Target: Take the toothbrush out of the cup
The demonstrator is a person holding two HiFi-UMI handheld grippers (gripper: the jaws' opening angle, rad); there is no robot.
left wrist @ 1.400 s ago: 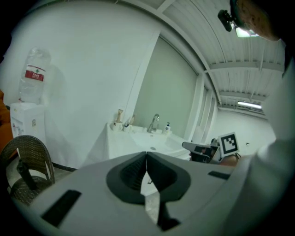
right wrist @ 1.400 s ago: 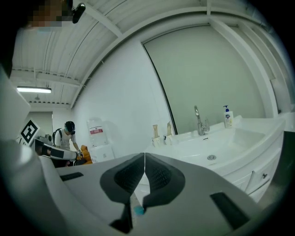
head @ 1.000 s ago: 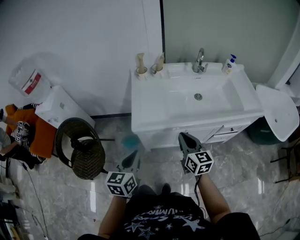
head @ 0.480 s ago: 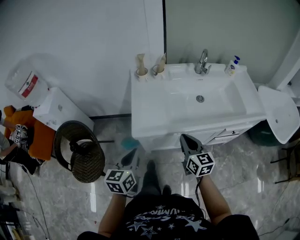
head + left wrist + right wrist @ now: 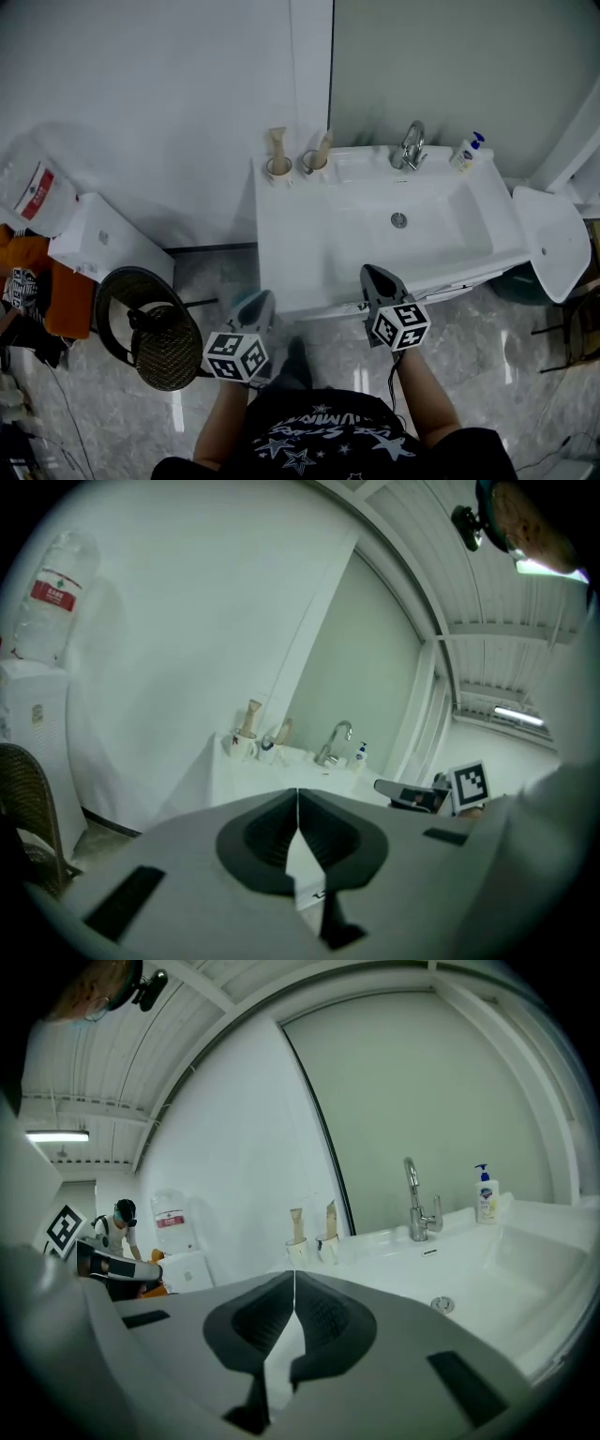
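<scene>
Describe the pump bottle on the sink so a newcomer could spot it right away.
Start at the white sink unit against the wall and follow its back edge to the chrome faucet. Just right of the faucet, in the back right corner, stands the pump bottle. It alone is white with a blue pump top; the nearest cup stands left of the faucet.
</scene>
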